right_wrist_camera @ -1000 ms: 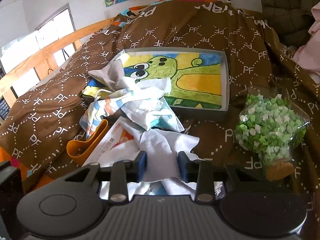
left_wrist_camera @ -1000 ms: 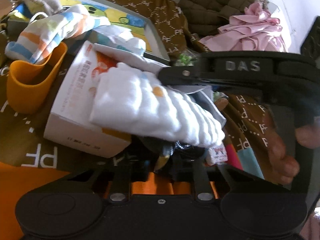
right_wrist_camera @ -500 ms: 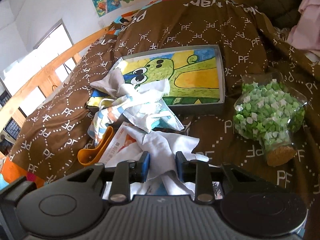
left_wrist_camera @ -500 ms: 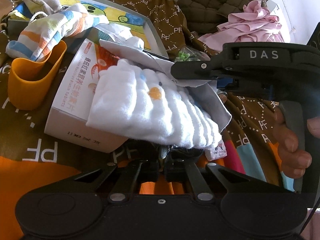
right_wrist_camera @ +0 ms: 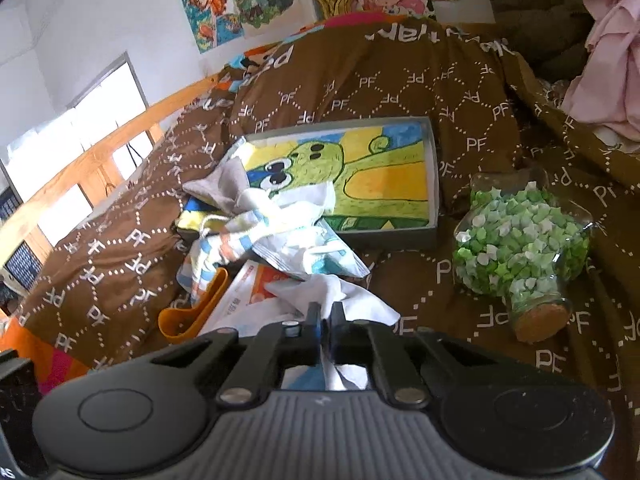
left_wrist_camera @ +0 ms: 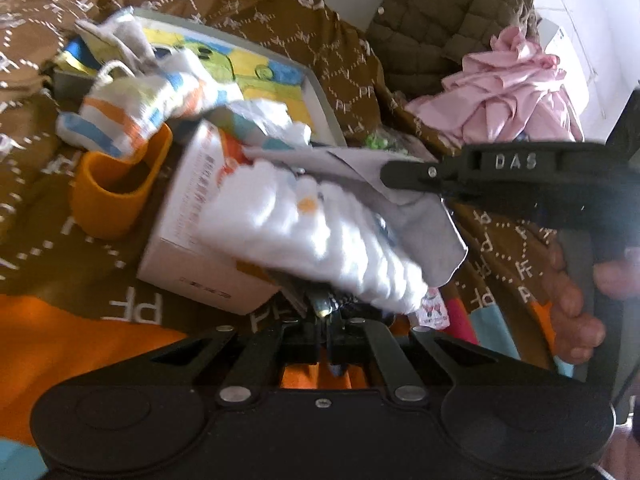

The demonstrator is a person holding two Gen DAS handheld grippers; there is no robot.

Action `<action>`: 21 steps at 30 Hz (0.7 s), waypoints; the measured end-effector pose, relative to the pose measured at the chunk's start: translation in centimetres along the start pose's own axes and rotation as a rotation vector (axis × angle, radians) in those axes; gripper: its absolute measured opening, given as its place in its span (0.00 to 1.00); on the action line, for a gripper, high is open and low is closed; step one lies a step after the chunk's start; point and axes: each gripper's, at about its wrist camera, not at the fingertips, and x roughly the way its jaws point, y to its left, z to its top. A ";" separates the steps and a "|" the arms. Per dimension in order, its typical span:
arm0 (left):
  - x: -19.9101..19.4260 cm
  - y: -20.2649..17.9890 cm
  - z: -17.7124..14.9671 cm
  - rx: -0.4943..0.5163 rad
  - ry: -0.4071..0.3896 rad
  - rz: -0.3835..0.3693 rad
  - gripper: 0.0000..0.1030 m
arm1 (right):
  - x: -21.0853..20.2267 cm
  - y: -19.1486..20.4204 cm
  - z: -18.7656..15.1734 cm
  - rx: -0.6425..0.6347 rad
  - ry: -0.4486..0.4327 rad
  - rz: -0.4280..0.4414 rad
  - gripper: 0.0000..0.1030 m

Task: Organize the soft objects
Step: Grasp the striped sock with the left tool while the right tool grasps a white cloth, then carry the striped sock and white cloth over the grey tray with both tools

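Left wrist view: my left claw [left_wrist_camera: 325, 322] sits pinched together on the near edge of the white cloth [left_wrist_camera: 316, 236] draped over the box [left_wrist_camera: 188, 236]. At 3 o'clock, my right claw [right_wrist_camera: 325, 322] clamps its grey edge.

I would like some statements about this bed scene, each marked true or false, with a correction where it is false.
1. The right tool is shut on the white cloth. True.
2. The jar holds red stars. False: the stars are green and white.
3. The orange cup stands upright. False: it lies on its side, beside the box.
4. The pink garment lies apart from the tray. True.
5. The striped cloth hangs partly over the cup. True.
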 end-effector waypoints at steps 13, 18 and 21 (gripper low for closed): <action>-5.2 -1.2 -0.2 0.040 -0.083 0.047 0.00 | -3.5 -1.3 0.2 0.084 -0.154 0.072 0.04; -7.6 -1.1 -0.2 0.005 -0.133 0.048 0.00 | -4.4 -0.9 0.2 0.071 -0.201 0.103 0.04; -8.9 -1.1 0.0 -0.011 -0.161 0.050 0.00 | -4.9 -0.6 0.1 0.061 -0.225 0.126 0.04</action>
